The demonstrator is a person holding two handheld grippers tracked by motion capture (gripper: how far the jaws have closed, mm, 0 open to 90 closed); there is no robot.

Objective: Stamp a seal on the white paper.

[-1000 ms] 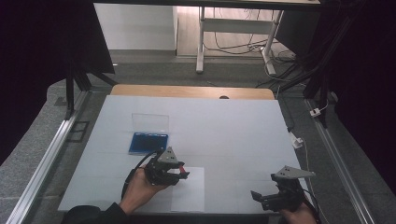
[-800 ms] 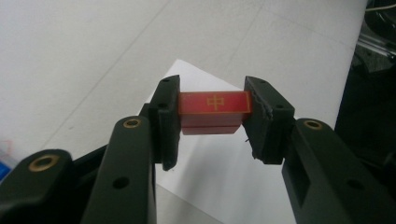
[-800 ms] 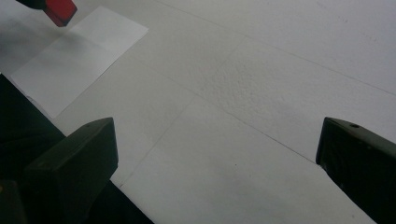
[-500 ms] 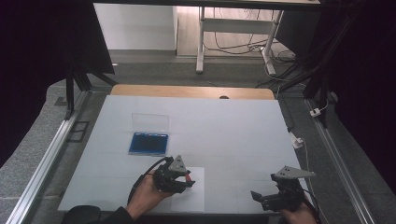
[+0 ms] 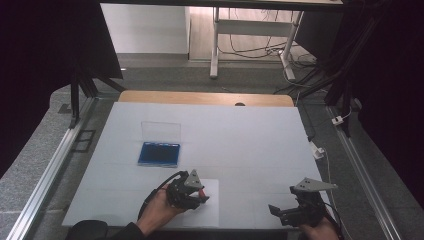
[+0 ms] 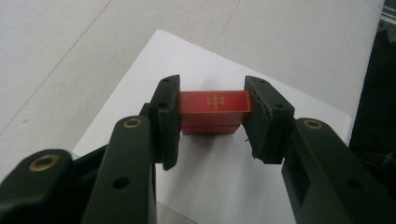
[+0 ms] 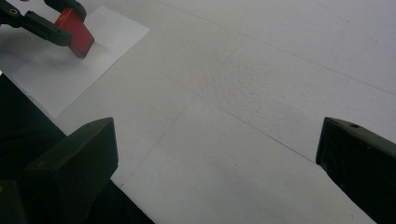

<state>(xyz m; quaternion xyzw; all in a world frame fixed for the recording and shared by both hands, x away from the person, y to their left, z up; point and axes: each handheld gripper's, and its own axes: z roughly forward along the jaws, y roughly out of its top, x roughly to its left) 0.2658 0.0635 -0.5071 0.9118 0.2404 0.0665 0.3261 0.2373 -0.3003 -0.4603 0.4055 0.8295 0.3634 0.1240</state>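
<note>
Red and glossy, a small stamp block (image 6: 214, 112) with a gold character on its top face sits clamped between the two black jaws of the left gripper (image 6: 212, 122), each pad pressed flat against one end of it. Directly beneath the block and the jaws lies a white sheet of paper (image 6: 219, 172), and the block's lower edge is at or just above the sheet; whether it touches cannot be told. In the high view the left gripper (image 5: 194, 196) is held low over that same sheet of paper (image 5: 207, 212) at the near edge of the white table (image 5: 240, 135). Ahead of it and a little to its left, well apart, lies a blue ink pad (image 5: 159, 153) with its clear lid (image 5: 160, 132) standing open behind it. Off to the right, well apart from the left one, the right gripper (image 5: 280, 212) is held at the table's near edge with its jaws spread wide and nothing between them. Its own view looks across bare table between the two parted jaws, with the red block (image 7: 74, 31) and the other gripper over the paper (image 7: 56, 65) farther off.
</note>
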